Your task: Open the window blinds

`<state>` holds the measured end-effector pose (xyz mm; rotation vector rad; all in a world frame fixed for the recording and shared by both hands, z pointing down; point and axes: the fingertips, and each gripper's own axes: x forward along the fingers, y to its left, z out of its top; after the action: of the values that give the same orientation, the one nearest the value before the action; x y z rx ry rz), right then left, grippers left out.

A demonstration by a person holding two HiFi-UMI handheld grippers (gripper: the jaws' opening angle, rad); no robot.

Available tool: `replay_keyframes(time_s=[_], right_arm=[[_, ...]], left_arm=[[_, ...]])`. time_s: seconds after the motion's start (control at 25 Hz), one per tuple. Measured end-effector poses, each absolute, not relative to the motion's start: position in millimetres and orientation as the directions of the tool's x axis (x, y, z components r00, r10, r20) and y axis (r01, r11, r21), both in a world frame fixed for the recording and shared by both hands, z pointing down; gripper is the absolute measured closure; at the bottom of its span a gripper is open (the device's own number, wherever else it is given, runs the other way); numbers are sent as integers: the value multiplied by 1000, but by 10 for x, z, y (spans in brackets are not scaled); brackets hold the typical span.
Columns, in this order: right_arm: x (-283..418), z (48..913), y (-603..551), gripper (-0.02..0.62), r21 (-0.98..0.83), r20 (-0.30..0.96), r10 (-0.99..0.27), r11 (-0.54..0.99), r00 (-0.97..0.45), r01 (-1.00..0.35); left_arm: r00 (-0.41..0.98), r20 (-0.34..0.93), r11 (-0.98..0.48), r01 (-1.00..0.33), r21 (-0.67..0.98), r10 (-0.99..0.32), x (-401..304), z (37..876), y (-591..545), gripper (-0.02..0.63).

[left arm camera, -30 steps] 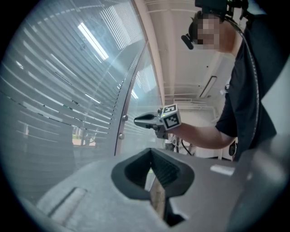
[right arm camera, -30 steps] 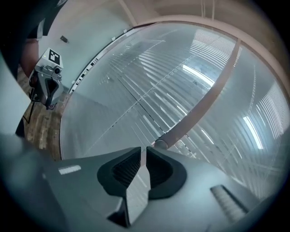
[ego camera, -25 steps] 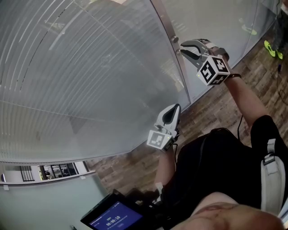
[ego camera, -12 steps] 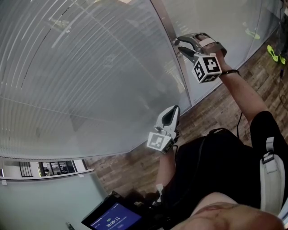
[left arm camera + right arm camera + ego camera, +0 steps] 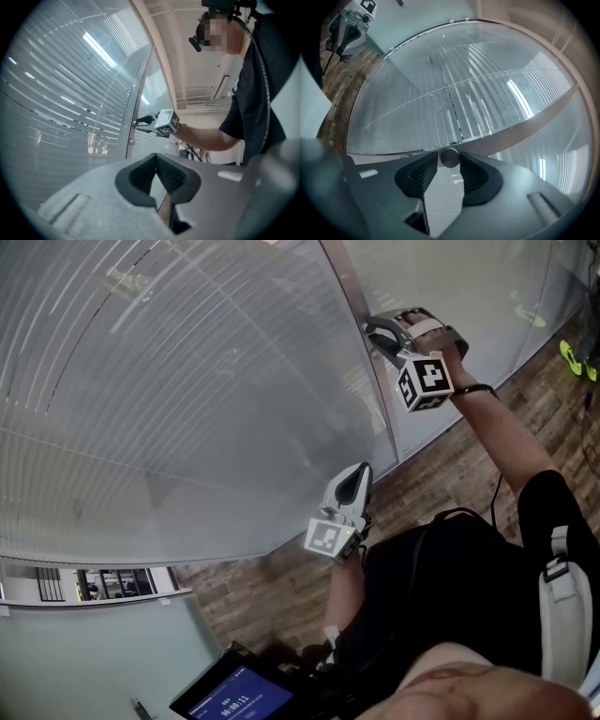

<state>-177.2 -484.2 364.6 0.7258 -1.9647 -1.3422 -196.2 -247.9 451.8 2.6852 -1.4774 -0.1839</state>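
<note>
Slatted blinds (image 5: 187,381) hang closed behind the curved glass. A small round metal knob (image 5: 450,158) sticks out of the upright frame (image 5: 375,409) between two panes. My right gripper (image 5: 369,327) reaches level to that frame. Its jaws are closing, the knob sits between them, and both fingertips (image 5: 464,161) lie against its sides. The left gripper view shows the right gripper (image 5: 136,123) at the frame too. My left gripper (image 5: 361,469) hangs lower, near the glass, shut with nothing in it (image 5: 156,157).
A second small knob (image 5: 132,141) sits on the frame just below the gripped one. Wooden floor (image 5: 450,465) runs along the window's foot. A tablet screen (image 5: 239,697) glows at the bottom. Neon-yellow shoes (image 5: 574,354) show at far right.
My right gripper moved up and left onto the frame, rolled at the wrist, and its jaws came around the knob. The left gripper stayed put.
</note>
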Motion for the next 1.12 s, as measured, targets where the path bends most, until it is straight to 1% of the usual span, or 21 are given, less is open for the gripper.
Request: replay_keyframes(time_s=[0.16,0.24,0.56,0.88,1.12], right_arm=[[-1771,3649,-4881,454,946,200,-749,317,-632,-76],[-1780,3614,-4893,472,949,197,-753,306,-628,-70],[-1788,3600,-4885,474,953,177,-758,291,-628,-83],[-1761,3610,-4889,474,937,158,-767,314,-622,-150],[-1795,3582,-4885,474,882,142,-765,386,-629,-270]], left_arm=[[525,-72,-530,-840,120,-848,-1966,4522,-2459,604],[521,-73,-526,-842,121,-851,-1970,4502,-2455,604],[521,-66,-525,-843,119,-851,-1943,4495,-2443,604],[515,-57,-518,-847,118,-855,-1941,4522,-2399,604],[517,-41,-518,-846,127,-855,-1949,4595,-2344,604]])
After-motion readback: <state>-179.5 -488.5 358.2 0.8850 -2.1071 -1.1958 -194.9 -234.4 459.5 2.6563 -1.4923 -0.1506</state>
